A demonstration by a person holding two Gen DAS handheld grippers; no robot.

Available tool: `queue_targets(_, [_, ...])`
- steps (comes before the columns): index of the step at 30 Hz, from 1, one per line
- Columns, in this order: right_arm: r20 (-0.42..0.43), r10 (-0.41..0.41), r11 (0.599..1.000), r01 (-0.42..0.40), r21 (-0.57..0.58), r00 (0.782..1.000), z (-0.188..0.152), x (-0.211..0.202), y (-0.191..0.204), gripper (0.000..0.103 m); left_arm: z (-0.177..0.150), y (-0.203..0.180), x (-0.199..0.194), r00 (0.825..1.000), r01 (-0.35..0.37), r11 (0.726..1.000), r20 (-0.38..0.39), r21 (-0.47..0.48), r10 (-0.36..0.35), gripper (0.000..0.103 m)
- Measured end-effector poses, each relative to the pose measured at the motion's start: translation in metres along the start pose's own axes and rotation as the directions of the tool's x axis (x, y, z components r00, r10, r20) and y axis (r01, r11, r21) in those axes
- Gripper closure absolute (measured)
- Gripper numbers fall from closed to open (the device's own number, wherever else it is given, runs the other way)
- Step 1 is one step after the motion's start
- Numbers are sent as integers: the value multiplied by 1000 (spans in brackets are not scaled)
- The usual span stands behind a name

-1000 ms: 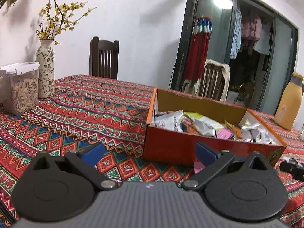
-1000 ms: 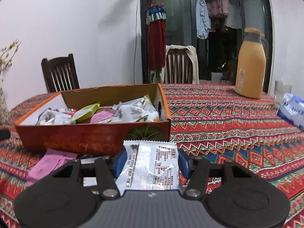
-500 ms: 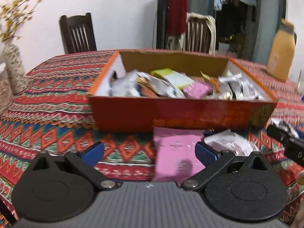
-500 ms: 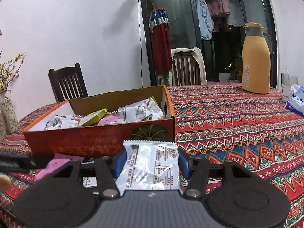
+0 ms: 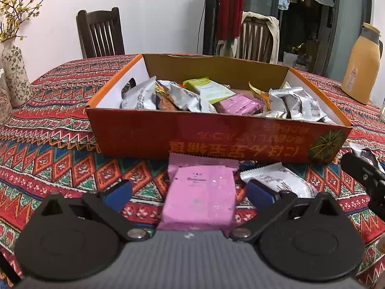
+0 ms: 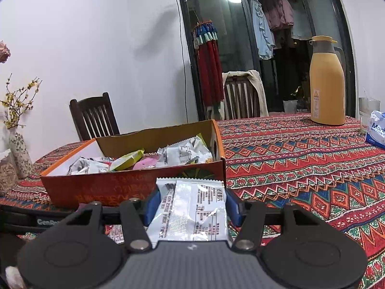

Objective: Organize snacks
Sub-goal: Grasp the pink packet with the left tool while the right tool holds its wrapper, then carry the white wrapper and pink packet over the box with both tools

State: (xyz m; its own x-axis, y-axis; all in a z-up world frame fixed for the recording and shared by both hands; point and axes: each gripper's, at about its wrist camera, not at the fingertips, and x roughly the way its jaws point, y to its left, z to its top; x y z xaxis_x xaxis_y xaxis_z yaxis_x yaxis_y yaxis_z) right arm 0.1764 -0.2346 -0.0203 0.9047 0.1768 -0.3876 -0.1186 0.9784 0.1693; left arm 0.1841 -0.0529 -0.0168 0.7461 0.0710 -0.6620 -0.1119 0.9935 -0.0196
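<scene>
Left wrist view: the left gripper [image 5: 189, 191] stands released — a pink packet [image 5: 199, 197] lies between its spread blue fingers, just before the orange box [image 5: 216, 134] of snacks; right of it, the right gripper [image 6: 191, 206] is clenched on a silver packet [image 6: 192, 210] — before the box's right corner.

A yellow flask [image 6: 327, 82] stands far back on the patterned worktop [image 6: 300, 159], a blue-and-white pack [image 6: 377, 132], perhaps tissues, just beside it at the right edge. A flowered vase [image 5: 15, 77] holds yellow sprigs on the left, two dark chairs [image 5: 101, 33] behind.
</scene>
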Motion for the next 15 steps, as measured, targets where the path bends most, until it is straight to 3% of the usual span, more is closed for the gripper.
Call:
queue_targets(5, [-1,3,1000,-3,2,1000,0,0,0,47,-1,-5,7,1000,-16,1000,-22,11,16,3])
queue_targets(10, [-6,3,1000,-3,0,1000,0,1,0,47,-1,-1,15,998,-13,1000,-60,-8,12,21])
queue_targets(12, [-10,2,1000,-2,0,1000,0,2,0,47,-1,-2,13,999,5,1000,-48,3,-5,40])
queue_targets(15, [-13,-1,1000,1,0,1000,0,3,0,47,-3,-5,11,999,14,1000,-39,22,-14,40])
